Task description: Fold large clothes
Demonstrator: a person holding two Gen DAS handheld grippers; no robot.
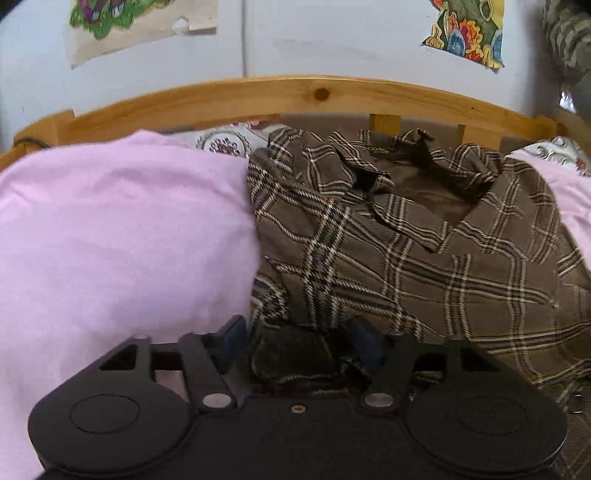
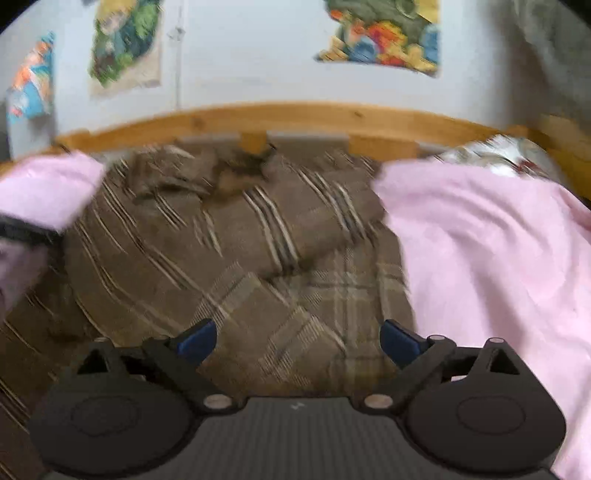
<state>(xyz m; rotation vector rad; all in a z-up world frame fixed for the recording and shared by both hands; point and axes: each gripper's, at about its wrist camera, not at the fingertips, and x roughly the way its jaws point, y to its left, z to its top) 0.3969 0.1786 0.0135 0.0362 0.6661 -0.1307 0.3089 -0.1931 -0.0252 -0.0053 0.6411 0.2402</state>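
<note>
A brown plaid shirt [image 1: 406, 258] lies crumpled on a pink sheet [image 1: 110, 221], its collar toward the wooden headboard. My left gripper [image 1: 299, 341] sits low at the shirt's near left edge. Its blue pads [image 1: 232, 338] stand apart with a dark bunched fold of the shirt between them, and the left pad is clear of the cloth. In the blurred right wrist view, my right gripper [image 2: 299, 339] hangs wide open over the shirt [image 2: 240, 240], near its right edge, with nothing gripped between its fingers.
The wooden headboard [image 1: 295, 92] curves along the far side, with a white wall and colourful posters [image 1: 469, 33] behind it. A flowered pillow [image 1: 221, 142] lies under the rail. The pink sheet [image 2: 480, 258] spreads to both sides of the shirt. Camouflage cloth [image 1: 565, 37] shows at the top right.
</note>
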